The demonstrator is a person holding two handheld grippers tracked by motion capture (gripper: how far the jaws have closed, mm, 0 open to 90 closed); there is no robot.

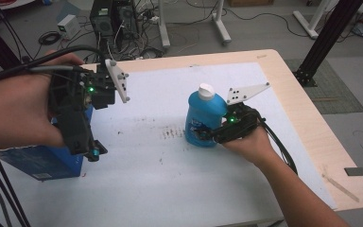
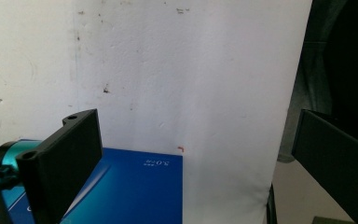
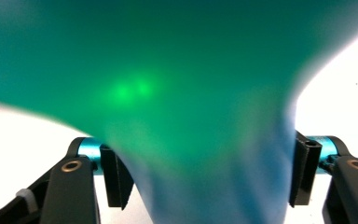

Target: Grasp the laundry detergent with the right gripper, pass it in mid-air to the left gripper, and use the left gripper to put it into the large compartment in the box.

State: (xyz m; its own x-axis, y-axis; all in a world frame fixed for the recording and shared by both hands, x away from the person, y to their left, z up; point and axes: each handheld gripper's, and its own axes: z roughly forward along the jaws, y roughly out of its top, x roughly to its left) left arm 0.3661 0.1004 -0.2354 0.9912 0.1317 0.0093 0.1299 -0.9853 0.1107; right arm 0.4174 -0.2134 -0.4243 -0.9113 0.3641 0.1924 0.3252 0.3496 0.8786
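Black grippers (image 1: 82,118), teal fittings, green lights.

Bottle (image 1: 205,116) mid-table (upright), box (image 1: 42,161) well apart at the left edge.

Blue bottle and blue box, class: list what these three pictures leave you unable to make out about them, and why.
1. Blue bottle, label wording: too small in the high view; a close blur in the right gripper view.
2. Bottle's lower right side: hidden by the right hand-held gripper.
3. Blue box: partly covered by the left hand-held gripper in the high view, cut off at the bottom edge in the left gripper view; its print too small.
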